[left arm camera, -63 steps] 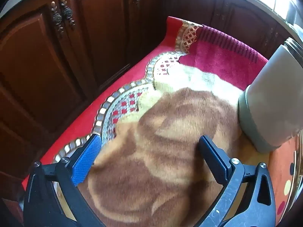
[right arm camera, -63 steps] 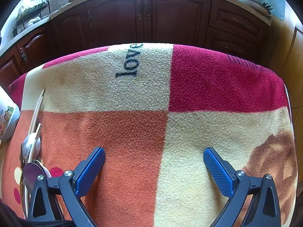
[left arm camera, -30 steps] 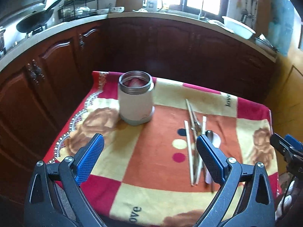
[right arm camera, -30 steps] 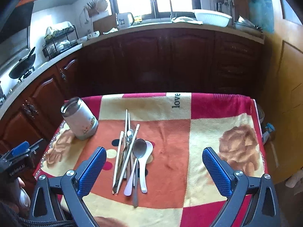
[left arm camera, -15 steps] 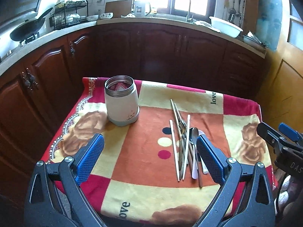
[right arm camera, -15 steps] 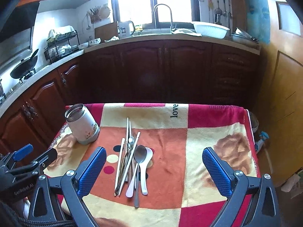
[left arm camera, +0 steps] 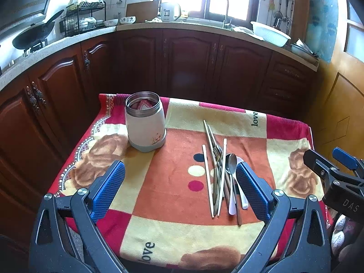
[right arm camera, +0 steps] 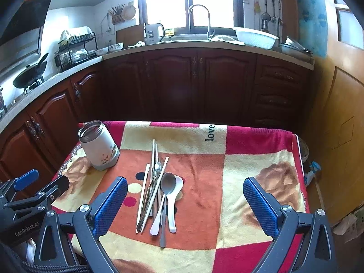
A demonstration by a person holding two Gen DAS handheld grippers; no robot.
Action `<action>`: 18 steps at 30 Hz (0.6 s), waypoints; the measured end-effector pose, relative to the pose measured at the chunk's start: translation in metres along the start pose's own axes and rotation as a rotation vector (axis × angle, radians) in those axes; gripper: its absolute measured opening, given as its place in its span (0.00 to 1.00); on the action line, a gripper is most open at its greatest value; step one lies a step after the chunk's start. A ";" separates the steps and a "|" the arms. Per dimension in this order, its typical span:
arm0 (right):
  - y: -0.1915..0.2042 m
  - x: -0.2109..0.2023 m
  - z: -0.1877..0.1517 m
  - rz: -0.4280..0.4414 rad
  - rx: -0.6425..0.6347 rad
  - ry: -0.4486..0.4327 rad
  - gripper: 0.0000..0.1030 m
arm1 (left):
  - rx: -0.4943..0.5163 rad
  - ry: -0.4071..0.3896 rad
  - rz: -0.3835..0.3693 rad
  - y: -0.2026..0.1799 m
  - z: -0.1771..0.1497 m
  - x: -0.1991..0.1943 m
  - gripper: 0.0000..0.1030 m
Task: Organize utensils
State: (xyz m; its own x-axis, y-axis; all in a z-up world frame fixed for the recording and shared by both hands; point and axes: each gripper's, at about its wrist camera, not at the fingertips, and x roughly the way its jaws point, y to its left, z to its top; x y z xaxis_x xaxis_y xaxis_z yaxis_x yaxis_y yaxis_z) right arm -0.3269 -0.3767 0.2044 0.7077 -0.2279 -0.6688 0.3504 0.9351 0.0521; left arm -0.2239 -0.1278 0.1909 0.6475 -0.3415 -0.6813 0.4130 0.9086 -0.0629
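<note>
A pile of utensils lies on the blanket-covered table: pale chopsticks, a fork, a metal spoon and white spoons. The pile also shows in the right wrist view. A white steel-rimmed jar stands upright at the far left, also in the right wrist view. My left gripper is open and empty, held above the table's near edge. My right gripper is open and empty, right of the left one.
Dark wooden kitchen cabinets run behind and to the left of the table. A counter with a sink, a kettle, a dish rack and a wok lies beyond. A wooden door stands at the right.
Both grippers have pulled up and back from just above the blanket, so the whole table, jar and utensils have come into view. Both stay open and empty.
</note>
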 end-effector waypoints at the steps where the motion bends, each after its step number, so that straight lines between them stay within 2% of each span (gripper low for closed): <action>1: 0.000 0.000 0.000 0.001 -0.001 0.000 0.98 | 0.000 0.000 -0.001 0.000 0.000 0.000 0.96; 18: -0.001 0.008 -0.004 0.003 0.001 0.027 0.98 | 0.014 0.013 0.000 -0.006 -0.005 0.008 0.96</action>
State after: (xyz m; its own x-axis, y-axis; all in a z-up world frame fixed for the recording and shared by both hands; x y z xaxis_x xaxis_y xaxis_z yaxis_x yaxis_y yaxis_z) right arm -0.3240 -0.3783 0.1966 0.6920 -0.2179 -0.6882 0.3492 0.9354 0.0550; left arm -0.2248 -0.1348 0.1820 0.6390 -0.3386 -0.6907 0.4221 0.9050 -0.0531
